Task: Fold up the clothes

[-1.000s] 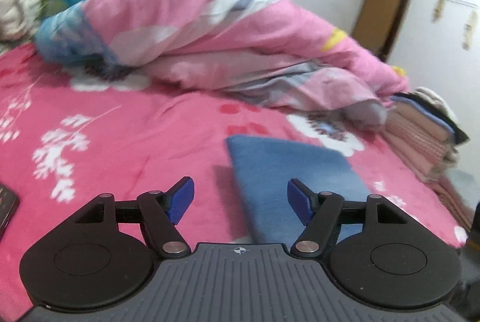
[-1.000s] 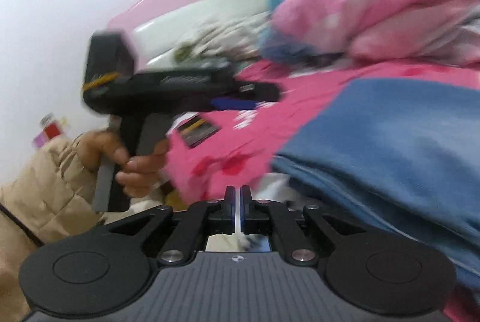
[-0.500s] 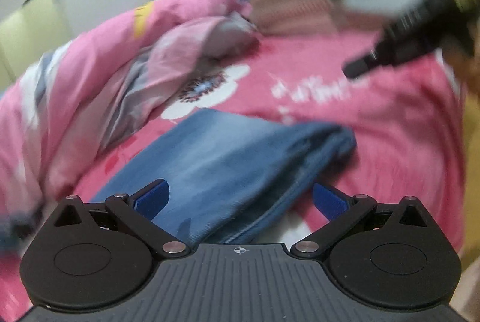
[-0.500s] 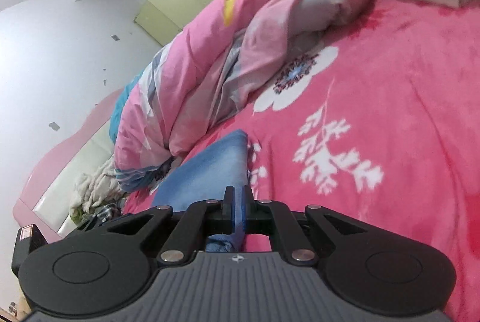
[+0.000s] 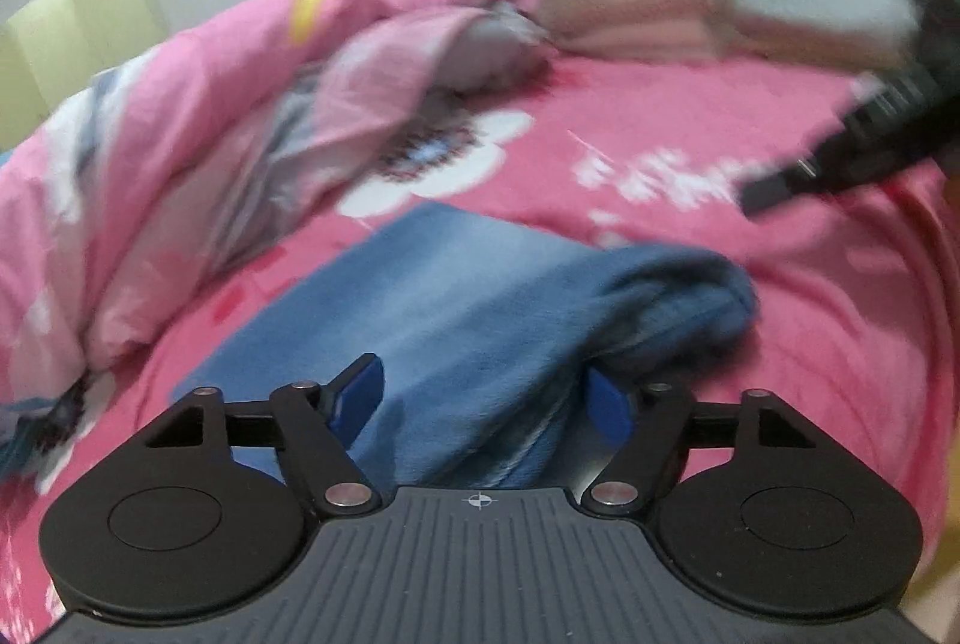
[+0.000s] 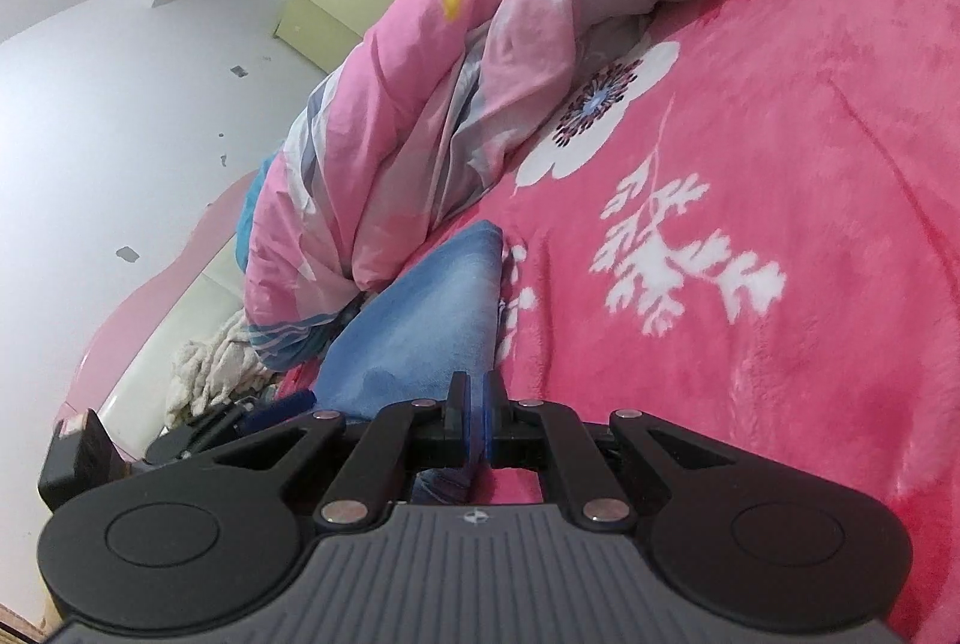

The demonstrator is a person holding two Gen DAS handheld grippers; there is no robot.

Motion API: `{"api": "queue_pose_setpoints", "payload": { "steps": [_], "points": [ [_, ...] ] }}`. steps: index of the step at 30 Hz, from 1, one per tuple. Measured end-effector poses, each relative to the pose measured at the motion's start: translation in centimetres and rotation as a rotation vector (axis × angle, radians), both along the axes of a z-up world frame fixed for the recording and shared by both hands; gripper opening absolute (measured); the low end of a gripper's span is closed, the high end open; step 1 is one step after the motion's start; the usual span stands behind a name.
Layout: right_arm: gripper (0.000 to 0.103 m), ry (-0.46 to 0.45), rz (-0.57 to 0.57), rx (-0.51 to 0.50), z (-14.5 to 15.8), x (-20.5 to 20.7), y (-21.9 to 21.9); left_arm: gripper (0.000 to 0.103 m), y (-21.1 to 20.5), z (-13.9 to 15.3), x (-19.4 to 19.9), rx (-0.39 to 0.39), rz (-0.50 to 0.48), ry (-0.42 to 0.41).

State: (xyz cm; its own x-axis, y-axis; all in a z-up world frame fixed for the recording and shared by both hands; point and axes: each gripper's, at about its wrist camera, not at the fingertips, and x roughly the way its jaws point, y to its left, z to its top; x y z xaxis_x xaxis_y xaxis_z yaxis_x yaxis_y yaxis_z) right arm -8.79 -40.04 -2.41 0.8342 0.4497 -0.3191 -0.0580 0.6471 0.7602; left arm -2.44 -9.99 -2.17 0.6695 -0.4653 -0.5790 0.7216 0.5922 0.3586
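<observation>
While seen from the left wrist, left tongs (image 5: pixel 480 398) apart, having just been closing around the thick folded end of the blue garment (image 5: pixel 456 296) on the bed (image 5: pixel 840 320), pads not clearly pressing. From the right wrist: right tongs (image 6: pixel 474 422) clenched on the garment's edge. Folding partly done; no containers visible.

Even, dim indoor light, soft shadows; left wrist view motion-blurred, right wrist view sharp; fisheye bending, dark corners.
</observation>
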Motion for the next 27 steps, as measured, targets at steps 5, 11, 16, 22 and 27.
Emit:
{"api": "queue_pose_setpoints", "payload": {
  "steps": [5,11,16,22,27],
  "points": [
    [0.005,0.003,0.01,0.01,-0.4,0.3,0.2,0.087,-1.3,-1.8,-1.6,0.13,-0.036,-0.085],
    [0.005,0.002,0.021,0.0,-0.5,0.4,0.5,0.083,-1.1,-1.2,-0.5,0.097,0.005,-0.049],
    [0.005,0.003,0.025,0.005,-0.6,0.5,0.5,0.082,-0.7,-0.7,-0.8,0.121,-0.012,-0.048],
    [0.005,0.004,0.033,0.009,-0.7,0.8,0.6,0.083,0.2,-0.4,-0.8,0.188,-0.02,-0.061],
    [0.005,0.004,0.039,0.007,-0.7,0.8,0.7,0.083,0.9,-0.7,-0.2,0.207,0.023,-0.066]
  ]
}}
